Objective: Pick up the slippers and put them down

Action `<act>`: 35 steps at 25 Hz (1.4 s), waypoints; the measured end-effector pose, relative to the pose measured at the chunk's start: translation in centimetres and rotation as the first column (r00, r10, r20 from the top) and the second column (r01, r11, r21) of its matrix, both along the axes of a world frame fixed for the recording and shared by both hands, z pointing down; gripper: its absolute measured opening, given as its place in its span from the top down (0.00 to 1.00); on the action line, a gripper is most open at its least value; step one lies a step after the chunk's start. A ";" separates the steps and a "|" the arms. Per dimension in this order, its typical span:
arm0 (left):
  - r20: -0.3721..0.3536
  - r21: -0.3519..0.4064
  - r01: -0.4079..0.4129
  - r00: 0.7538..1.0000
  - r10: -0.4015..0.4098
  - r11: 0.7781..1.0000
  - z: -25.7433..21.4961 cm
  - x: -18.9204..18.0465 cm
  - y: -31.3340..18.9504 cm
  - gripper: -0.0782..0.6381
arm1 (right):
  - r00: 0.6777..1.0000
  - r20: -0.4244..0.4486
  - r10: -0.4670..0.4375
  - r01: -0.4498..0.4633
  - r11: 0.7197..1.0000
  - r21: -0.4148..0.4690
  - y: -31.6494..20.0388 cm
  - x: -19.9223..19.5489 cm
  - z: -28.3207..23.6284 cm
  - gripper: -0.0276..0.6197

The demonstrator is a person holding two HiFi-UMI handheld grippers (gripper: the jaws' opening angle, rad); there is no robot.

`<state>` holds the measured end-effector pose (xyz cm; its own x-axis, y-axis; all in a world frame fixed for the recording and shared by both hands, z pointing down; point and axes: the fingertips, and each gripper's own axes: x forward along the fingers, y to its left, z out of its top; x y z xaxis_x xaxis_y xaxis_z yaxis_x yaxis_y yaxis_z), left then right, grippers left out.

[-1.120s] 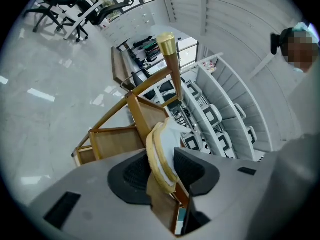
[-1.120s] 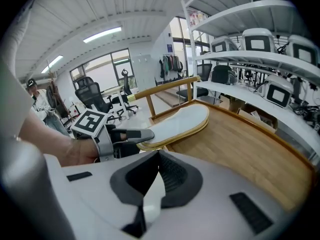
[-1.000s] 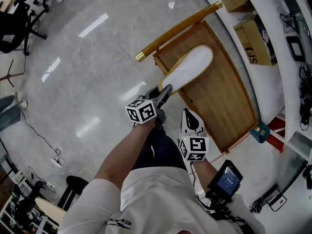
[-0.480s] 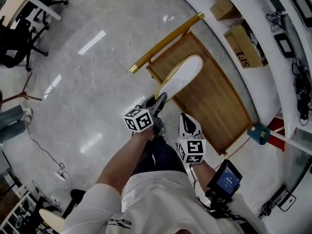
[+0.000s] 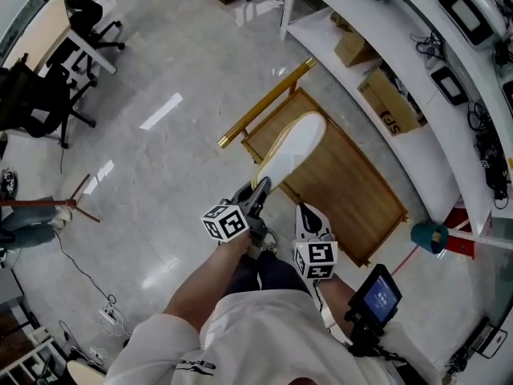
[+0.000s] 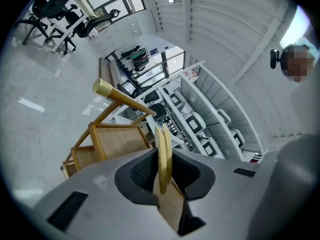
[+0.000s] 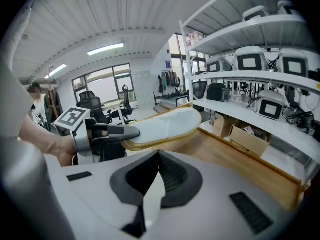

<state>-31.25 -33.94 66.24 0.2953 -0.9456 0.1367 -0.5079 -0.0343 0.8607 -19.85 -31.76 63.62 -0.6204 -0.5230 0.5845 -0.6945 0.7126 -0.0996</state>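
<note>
**Slippers lifted in the left gripper, putting down still to come**

The slippers are off the ground, held out flat with the pale sole showing and a yellow rim round the edge. In the left gripper view two yellow rims stand side by side, so I judge both slippers are stacked as one bundle. They hang over the left end of the wooden rack. In the right gripper view there is a clear gap between them and the boards.

The left gripper pinches the near end of the bundle. Its jaws have just been closing and now press on the rims from both sides. The far end of the slippers sticks out unsupported, toward the brass-coloured rail at the rack's far-left edge.

The right gripper hangs just to the right of the left one, nearer the person. Its jaws are drawn together with nothing between them, and it touches neither the slippers nor the rack.

Pale glossy floor lies to the left. White shelves with cardboard boxes curve round the far right.

As I judge it, the picking up is done and one gripper carries the load. What is left is to lower the slippers onto a surface and open the jaws. The pictures do not show where they are meant to go.
</note>
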 end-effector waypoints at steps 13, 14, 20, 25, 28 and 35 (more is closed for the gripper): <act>0.014 0.138 0.010 1.000 -0.012 0.990 -12.2 -0.8 5.2 0.81 | 0.993 0.109 0.040 -0.054 0.990 0.131 2.0 1.0 -10.2 0.95; 0.013 0.143 0.013 1.000 -0.015 0.990 -12.7 -0.9 5.6 0.81 | 0.993 0.115 0.042 -0.058 0.989 0.139 2.2 1.1 -10.6 0.95; 0.009 0.174 0.030 0.999 -0.032 0.984 -14.7 -2.0 7.7 0.81 | 0.988 0.146 0.054 -0.080 0.980 0.182 3.2 1.0 -12.8 0.95; 0.009 0.189 0.047 0.999 -0.049 0.981 -15.4 -2.7 9.7 0.81 | 0.985 0.165 0.049 -0.084 0.975 0.208 4.2 0.5 -13.8 0.95; 0.010 0.190 0.054 0.998 -0.057 0.980 -15.6 -3.3 10.6 0.81 | 0.984 0.171 0.046 -0.083 0.972 0.221 4.8 0.0 -14.3 0.95; 0.004 0.202 0.049 0.999 -0.050 0.978 -15.8 -3.4 11.5 0.81 | 0.985 0.169 0.042 -0.082 0.969 0.234 5.7 -0.4 -14.7 0.95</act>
<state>-34.66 -22.43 50.42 0.2472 -0.9674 -0.0557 -0.5208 -0.1811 0.8342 -20.26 -26.04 48.89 -0.6580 -0.6759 0.3320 -0.7269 0.6852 -0.0459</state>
